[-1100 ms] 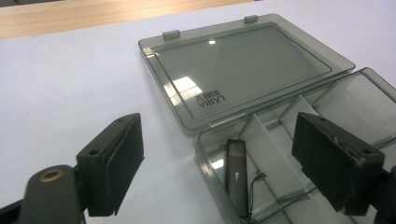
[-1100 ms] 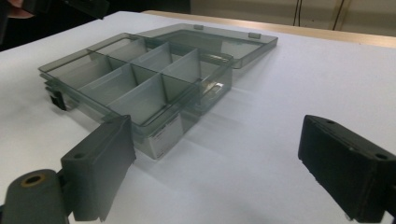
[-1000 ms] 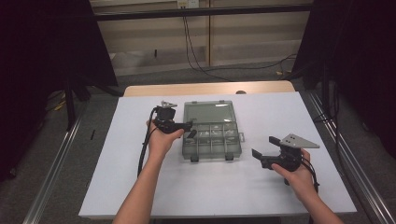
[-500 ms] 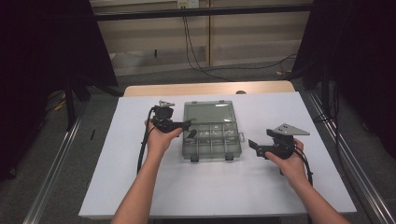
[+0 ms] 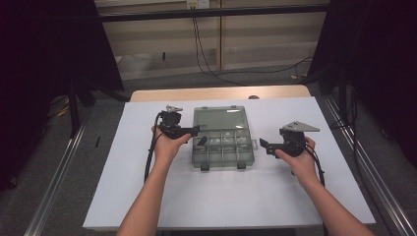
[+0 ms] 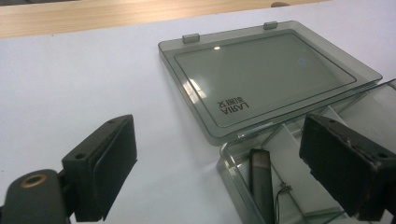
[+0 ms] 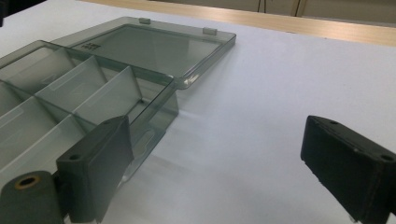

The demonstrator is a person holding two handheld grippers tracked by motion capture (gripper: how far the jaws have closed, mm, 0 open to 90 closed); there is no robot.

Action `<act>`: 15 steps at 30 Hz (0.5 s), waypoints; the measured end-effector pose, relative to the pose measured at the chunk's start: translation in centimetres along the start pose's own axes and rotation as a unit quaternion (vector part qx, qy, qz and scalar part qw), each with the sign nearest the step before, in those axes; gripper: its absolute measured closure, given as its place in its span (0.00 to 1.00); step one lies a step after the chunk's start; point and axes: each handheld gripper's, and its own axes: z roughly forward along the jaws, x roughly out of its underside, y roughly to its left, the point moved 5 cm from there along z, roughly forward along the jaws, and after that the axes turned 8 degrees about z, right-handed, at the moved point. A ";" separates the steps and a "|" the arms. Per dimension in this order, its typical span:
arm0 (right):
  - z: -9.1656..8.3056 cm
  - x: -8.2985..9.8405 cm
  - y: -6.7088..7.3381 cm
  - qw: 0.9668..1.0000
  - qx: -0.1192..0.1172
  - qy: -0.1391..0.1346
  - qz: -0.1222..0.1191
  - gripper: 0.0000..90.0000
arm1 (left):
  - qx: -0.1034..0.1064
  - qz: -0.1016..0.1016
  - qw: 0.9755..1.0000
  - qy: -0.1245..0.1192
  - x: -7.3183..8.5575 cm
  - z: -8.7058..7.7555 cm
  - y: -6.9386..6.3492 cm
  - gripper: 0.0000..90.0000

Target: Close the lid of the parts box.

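Two grippers sit on either side of a clear plastic organizer box [image 5: 223,145] that lies open on the white table [image 5: 147,196]. With jaws spread wide and nothing between them, the left gripper [image 5: 196,135] hovers at the box's left edge; in the left gripper view one jaw hangs over the bare table and the other over the compartment tray [image 6: 289,186], where a dark narrow piece [image 6: 260,179] lies in a compartment. Released just as wide, the right gripper [image 5: 264,145] stands just beside the box's right edge, its jaws pointing at the tray. In the right gripper view one jaw is close against the tray's side wall [image 7: 154,126], the other over bare table. Beyond the tray, the lid [image 5: 220,118] lies folded back flat, lettering showing on it in the left gripper view. Cables [image 5: 206,44] trail on the floor past the table's far wooden edge [image 5: 216,93].
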 end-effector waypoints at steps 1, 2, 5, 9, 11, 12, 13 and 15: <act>0.1 -0.1 0.0 1.000 0.001 -0.001 0.005 0.10 | 0.001 -0.002 1.000 0.000 0.0 0.0 0.0 0.13; 0.3 -0.2 -0.1 1.000 0.001 0.000 0.009 0.10 | 0.001 -0.002 1.000 -0.001 0.0 0.0 0.1 0.13; 0.8 -0.4 -0.2 1.000 0.003 0.007 0.009 0.09 | 0.000 -0.007 1.000 -0.003 0.0 0.0 0.2 0.13; 1.4 -0.8 -0.3 1.000 0.010 0.008 0.008 0.10 | -0.006 -0.013 1.000 -0.004 0.1 0.0 0.7 0.13; 1.7 -0.9 -0.4 1.000 0.014 0.012 0.009 0.09 | -0.006 -0.012 1.000 -0.002 0.1 0.0 0.8 0.13; 1.9 -1.0 -0.4 1.000 0.015 0.015 0.009 0.09 | -0.009 -0.015 1.000 -0.003 0.1 0.0 0.9 0.13; 2.0 -1.0 -0.5 1.000 0.018 0.017 0.008 0.09 | -0.007 -0.014 1.000 -0.003 0.1 0.0 0.9 0.13; 2.3 -1.2 -0.5 1.000 0.017 0.016 0.009 0.09 | -0.006 -0.016 1.000 -0.006 0.1 0.0 0.9 0.13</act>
